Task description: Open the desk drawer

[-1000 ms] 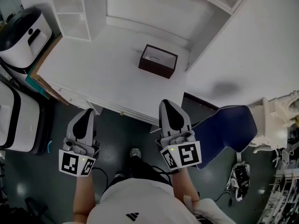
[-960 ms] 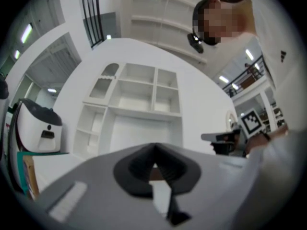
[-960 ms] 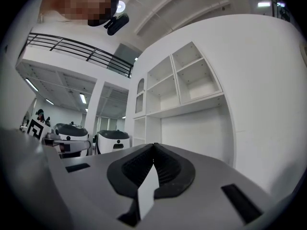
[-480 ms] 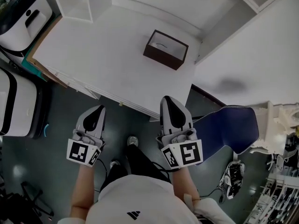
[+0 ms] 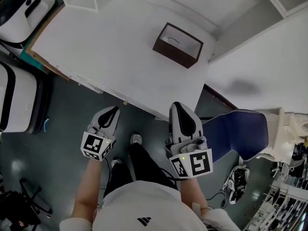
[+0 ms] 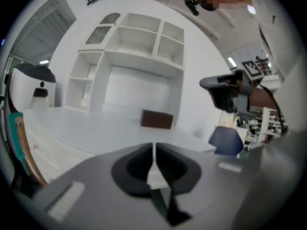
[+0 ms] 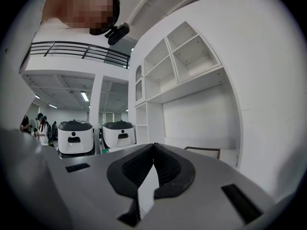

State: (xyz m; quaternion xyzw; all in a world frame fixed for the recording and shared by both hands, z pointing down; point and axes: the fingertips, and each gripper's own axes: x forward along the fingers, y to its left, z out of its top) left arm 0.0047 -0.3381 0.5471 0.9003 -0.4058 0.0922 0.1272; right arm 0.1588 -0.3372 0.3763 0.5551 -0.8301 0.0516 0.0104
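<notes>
Even, diffuse light falls from above on the white desk (image 5: 120,57). Its top reads bright without glare, while the floor (image 5: 62,129) below its front edge is dim. A soft grey shadow (image 5: 239,87) lies on the wall (image 5: 269,57) right of the desk. Both gripper views bow straight lines and darken at the corners (the left one is soft throughout). In the right gripper view, ceiling strip lights (image 7: 85,96) glow left of the desk.

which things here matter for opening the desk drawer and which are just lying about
job: white desk; its white drawer fronts; left claw; right claw
lying about: dark brown open box; blue chair; white rounded machines with black tops
</notes>
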